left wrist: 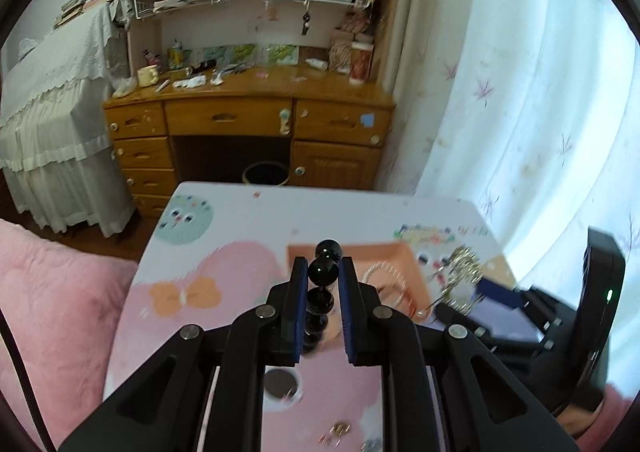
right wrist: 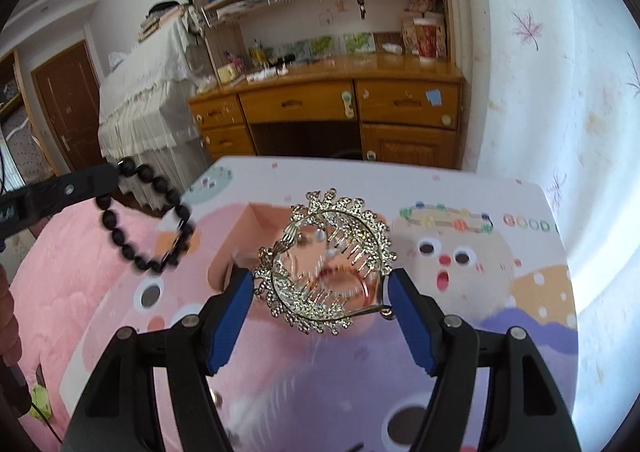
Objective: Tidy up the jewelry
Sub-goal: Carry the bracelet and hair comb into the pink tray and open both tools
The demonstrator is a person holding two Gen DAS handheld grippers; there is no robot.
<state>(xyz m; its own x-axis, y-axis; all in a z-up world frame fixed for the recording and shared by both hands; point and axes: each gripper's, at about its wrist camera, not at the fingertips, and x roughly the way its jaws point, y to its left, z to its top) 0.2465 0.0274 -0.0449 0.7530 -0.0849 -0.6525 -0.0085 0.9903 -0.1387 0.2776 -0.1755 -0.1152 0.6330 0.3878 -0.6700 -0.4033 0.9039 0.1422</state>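
Right now both grippers are carrying jewelry above the small table [right wrist: 532, 211] with its cartoon-printed top, so the sorting is under way but, by my judgement, far from finished. The left gripper [left wrist: 323, 270] is pinching a black bead bracelet [left wrist: 323, 272] between its nearly closed blue pads; in the right wrist view the bracelet [right wrist: 148, 219] is dangling as a loop clear of the table, off to the left of the tray. The right gripper [right wrist: 320, 288] is standing wide, with a gold rhinestone tiara comb [right wrist: 328, 260] spanning the gap between its pads, apparently clamped at both sides and lifted over the orange tray [right wrist: 260, 217].

Inside the tray a few thin rings or bangles [left wrist: 386, 284] are lying, blurred, so some pieces are already sitting there. Near the bottom of the left wrist view a few small pieces [left wrist: 340, 430], perhaps earrings, are waiting loose on the tabletop, too blurred to name for certain.

What is left, as I read it: setting the tiara comb and the bracelet down in the tray, then gathering the small loose pieces.
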